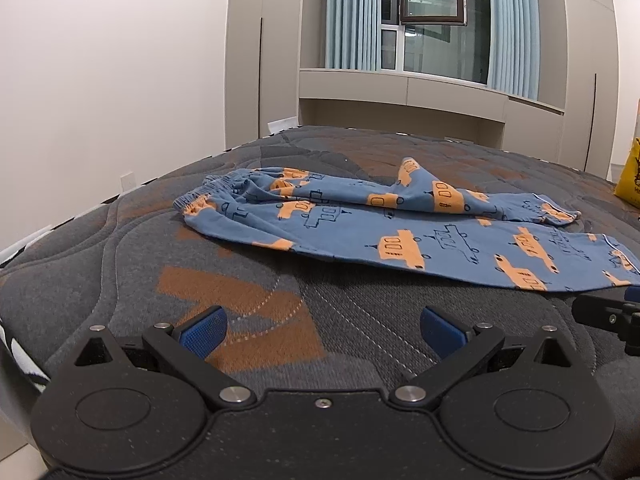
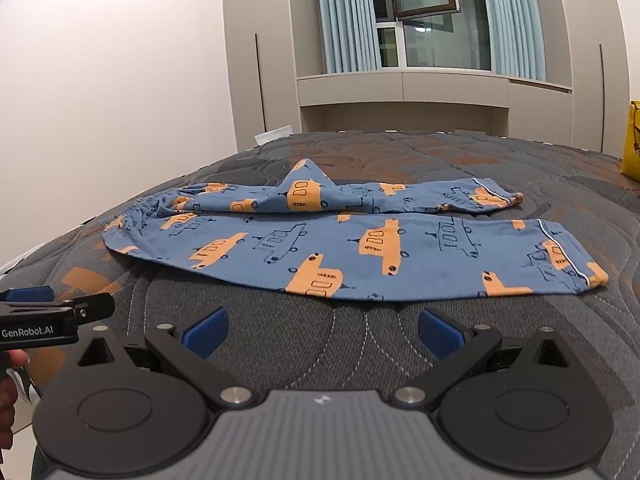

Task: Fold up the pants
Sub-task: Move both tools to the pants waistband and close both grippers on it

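Note:
Blue pants (image 1: 400, 232) with orange car prints lie on the bed, waistband to the left and both leg cuffs to the right. The near leg lies flat; the far leg is bunched with a raised fold. They also show in the right wrist view (image 2: 340, 248). My left gripper (image 1: 322, 330) is open and empty, just above the mattress, short of the pants' near edge. My right gripper (image 2: 322, 330) is open and empty, close to the near leg's edge. The left gripper shows at the left edge of the right wrist view (image 2: 44, 312).
The bed has a grey and orange quilted mattress (image 2: 280, 360). A yellow bag (image 2: 632, 140) stands at the far right of the bed. A white wall is to the left, with wardrobes and a curtained window (image 2: 420, 16) behind the bed.

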